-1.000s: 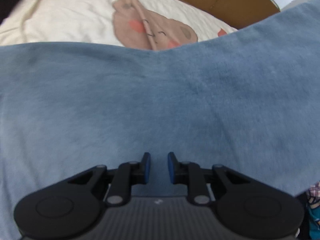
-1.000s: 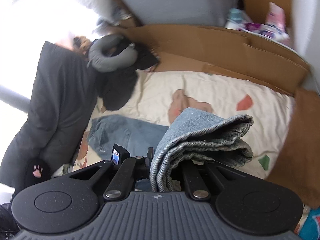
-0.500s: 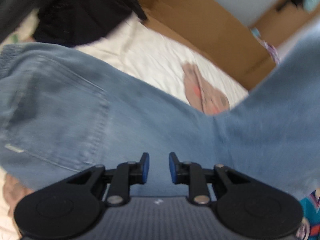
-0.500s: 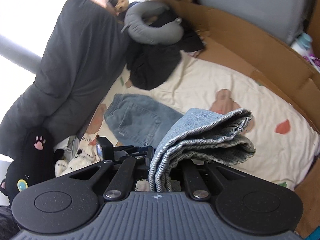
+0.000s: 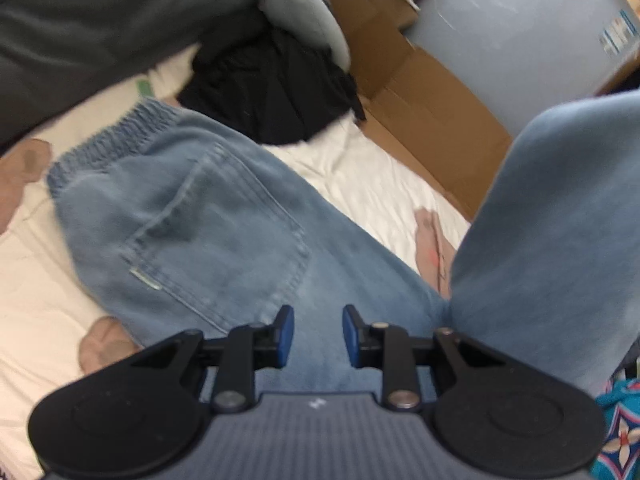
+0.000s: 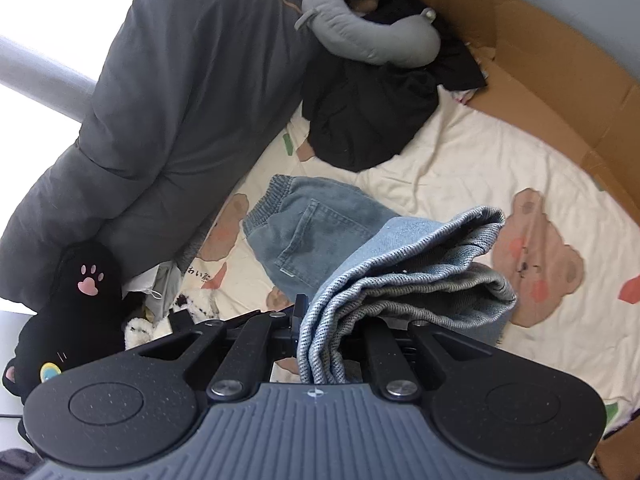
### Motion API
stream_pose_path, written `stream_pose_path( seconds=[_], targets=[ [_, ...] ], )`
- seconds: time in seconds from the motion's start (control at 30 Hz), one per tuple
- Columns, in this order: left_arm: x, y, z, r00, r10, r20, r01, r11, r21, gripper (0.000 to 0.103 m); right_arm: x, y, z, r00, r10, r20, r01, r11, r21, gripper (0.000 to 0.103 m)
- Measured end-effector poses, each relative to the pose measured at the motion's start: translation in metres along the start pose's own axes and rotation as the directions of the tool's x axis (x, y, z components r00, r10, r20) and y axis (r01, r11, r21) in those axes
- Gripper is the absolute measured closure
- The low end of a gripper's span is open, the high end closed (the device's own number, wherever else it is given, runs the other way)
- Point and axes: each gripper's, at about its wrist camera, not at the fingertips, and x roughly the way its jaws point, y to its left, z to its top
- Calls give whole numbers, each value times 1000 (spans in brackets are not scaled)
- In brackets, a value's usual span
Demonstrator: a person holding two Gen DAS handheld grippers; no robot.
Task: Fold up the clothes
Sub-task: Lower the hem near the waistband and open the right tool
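Light blue jeans (image 5: 192,232) lie on the cream bear-print sheet (image 6: 480,168), waistband and back pocket up. My left gripper (image 5: 318,334) hovers over the seat of the jeans just below the pocket. Its blue pads (image 5: 285,336) stand a little apart with nothing pinched between them. My right gripper (image 6: 332,328) is shut on the bunched leg ends of the jeans (image 6: 420,272), which drape over its fingers and hide the tips. The lifted leg hangs as a blue fold (image 5: 560,240) at the right of the left wrist view. The waist part (image 6: 312,232) lies flat beyond the held bundle.
A black garment (image 6: 368,120) and a grey neck pillow (image 6: 368,36) lie past the waistband. A dark grey duvet (image 6: 180,100) runs along the left, with a black paw-print plush (image 6: 76,304) at its near end. Cardboard walls (image 6: 540,88) border the sheet at the back and right.
My left gripper has come off the flat denim and swung toward the waistband, its pads slightly wider apart. My right gripper has carried the held leg ends across toward the waist.
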Motion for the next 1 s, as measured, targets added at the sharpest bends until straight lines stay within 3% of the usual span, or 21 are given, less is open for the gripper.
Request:
stream_pose_path(
  seconds=[0.27,0.37,0.73,0.83,0.9,1.0],
  targets=[
    [-12,26,2,999,46,16,-45,997,-63,74,79,1,6,997,58,-46,-55,997,57,97],
    [-15,33,1,998,63,15,-62,996,-68,74,105,-7,4,997,71,-16,-69,989,131,97],
    [-20,55,5,993,121,18,-117,984,-134,74,177,-1,5,995,88,57,-98,973,208,95],
    [-25,58,10,991,131,32,-125,982,-144,69,193,5,10,994,78,72,-93,970,224,93],
    [-28,60,13,989,139,41,-131,980,-151,68,206,10,16,995,80,65,-92,972,217,90],
    [-33,65,17,987,155,52,-145,976,-163,67,227,17,24,992,122,32,-126,967,221,63]
  ],
)
